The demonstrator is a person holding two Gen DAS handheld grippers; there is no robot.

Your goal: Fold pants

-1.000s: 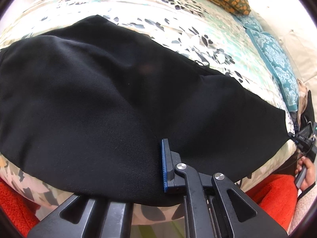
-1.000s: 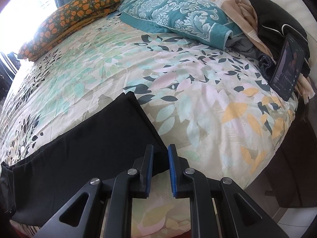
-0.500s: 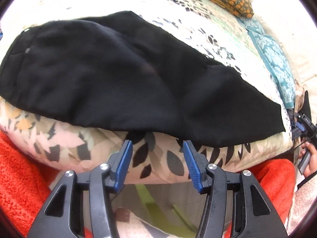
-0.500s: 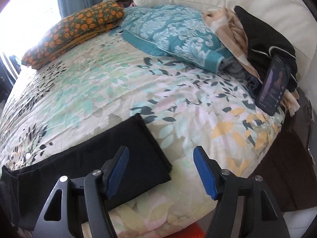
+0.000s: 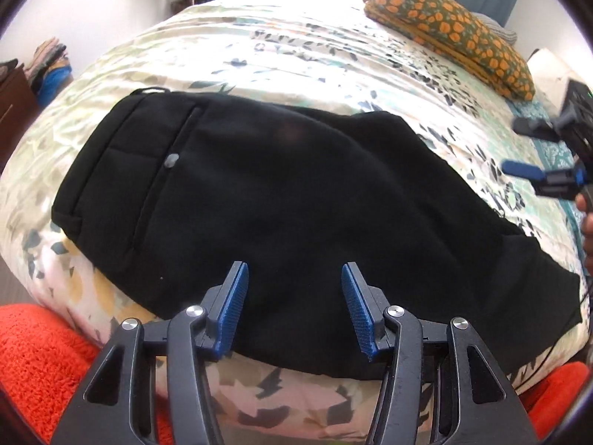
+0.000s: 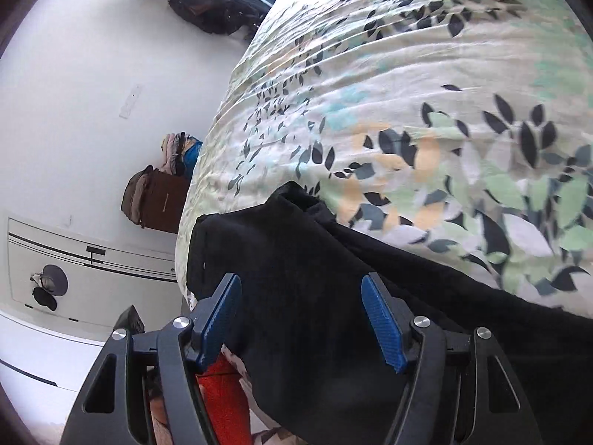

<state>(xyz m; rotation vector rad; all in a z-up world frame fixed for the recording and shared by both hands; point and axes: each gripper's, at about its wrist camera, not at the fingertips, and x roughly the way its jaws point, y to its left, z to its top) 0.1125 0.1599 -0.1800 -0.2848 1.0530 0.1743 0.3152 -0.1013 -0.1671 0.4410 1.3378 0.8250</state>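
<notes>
Black pants lie lengthwise on the floral bedspread, waistband at the left, leg ends at the right. My left gripper hovers open over their near edge, with only flat cloth beneath its blue pads. The right gripper shows at the far right edge, open, above the bedspread beyond the legs. In the right wrist view, which is rolled sideways, the right gripper stands open over the pants. Nothing is pinched between its pads.
An orange flowered pillow lies at the bed's far right. An orange-red fluffy fabric sits below the bed's near edge. A brown cabinet with piled clothes stands by the white wall. A hand shows at the right edge.
Both grippers were shut on the pants a second ago and have since opened and let go. The left has moved over the pants' near edge. The right has swung far along the pants and rolled.
</notes>
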